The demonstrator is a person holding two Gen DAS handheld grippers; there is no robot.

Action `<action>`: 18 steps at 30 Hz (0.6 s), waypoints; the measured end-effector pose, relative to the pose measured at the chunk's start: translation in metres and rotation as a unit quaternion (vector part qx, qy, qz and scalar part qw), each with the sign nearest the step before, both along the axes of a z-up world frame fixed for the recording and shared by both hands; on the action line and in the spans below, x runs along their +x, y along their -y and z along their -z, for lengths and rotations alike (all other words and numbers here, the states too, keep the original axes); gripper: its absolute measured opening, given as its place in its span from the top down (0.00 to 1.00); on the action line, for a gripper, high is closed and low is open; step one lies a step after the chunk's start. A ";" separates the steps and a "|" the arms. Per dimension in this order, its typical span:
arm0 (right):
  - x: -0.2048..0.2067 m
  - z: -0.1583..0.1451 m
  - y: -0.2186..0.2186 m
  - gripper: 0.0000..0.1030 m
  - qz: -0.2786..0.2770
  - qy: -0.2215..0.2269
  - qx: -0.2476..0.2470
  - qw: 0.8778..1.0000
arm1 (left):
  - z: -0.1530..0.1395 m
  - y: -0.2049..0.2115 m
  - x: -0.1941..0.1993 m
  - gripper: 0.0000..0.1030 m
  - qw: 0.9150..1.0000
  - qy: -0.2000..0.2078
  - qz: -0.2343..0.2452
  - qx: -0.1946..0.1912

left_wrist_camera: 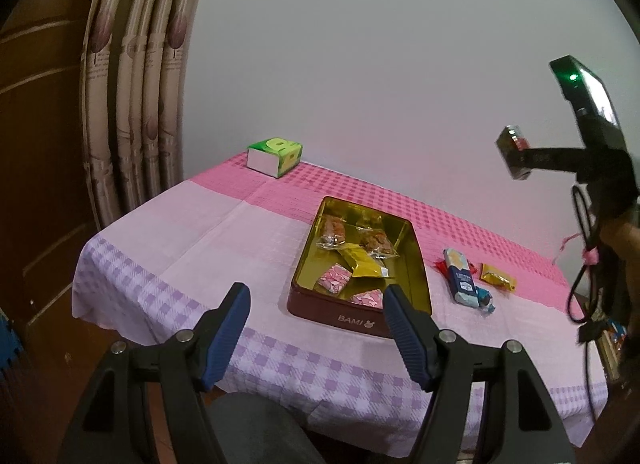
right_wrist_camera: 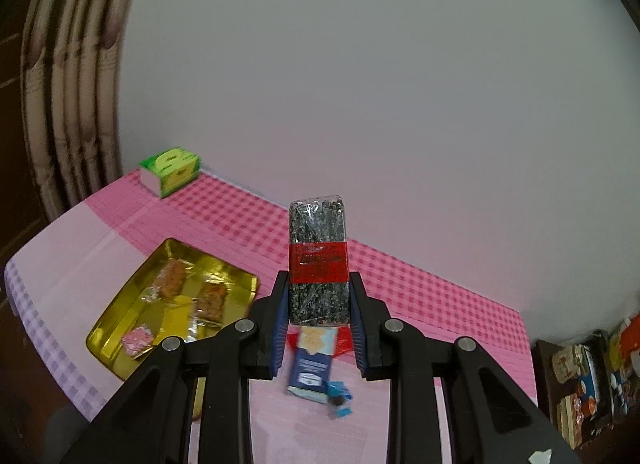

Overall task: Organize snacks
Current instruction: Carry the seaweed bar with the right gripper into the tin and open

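Green tissue box (left_wrist_camera: 275, 155) at far left of pink checked surface (left_wrist_camera: 200, 223). Left tongs (left_wrist_camera: 316, 318) wide open, empty, near gold tin (left_wrist_camera: 416, 264) w/ wrapped snacks. Right of tin: blue packet (left_wrist_camera: 460, 276), yellow packet (left_wrist_camera: 498, 276). Right tongs (right_wrist_camera: 318, 328) clamped on dark seaweed bar (right_wrist_camera: 318, 260), raised above surface.
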State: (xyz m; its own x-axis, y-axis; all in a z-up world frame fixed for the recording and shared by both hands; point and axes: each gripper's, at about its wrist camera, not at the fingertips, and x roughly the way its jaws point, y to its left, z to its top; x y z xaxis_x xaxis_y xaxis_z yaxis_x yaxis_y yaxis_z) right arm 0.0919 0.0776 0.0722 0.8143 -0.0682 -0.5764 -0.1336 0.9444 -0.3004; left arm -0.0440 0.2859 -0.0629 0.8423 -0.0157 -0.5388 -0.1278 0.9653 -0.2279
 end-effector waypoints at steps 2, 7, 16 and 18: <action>0.002 0.007 -0.012 0.76 -0.009 -0.006 -0.002 1.000 | 0.001 -0.003 0.001 0.32 1.000 -0.002 -0.002 -0.004; 0.007 0.027 -0.039 0.76 -0.029 -0.022 -0.007 0.999 | 0.002 -0.009 0.002 0.32 1.000 -0.006 -0.009 -0.013; 0.023 0.079 -0.066 0.76 -0.050 -0.071 0.000 0.996 | 0.009 -0.021 0.009 0.32 0.999 -0.019 -0.024 -0.033; 0.027 0.088 -0.068 0.76 -0.049 -0.080 0.002 0.996 | 0.011 -0.023 0.010 0.32 0.999 -0.023 -0.027 -0.037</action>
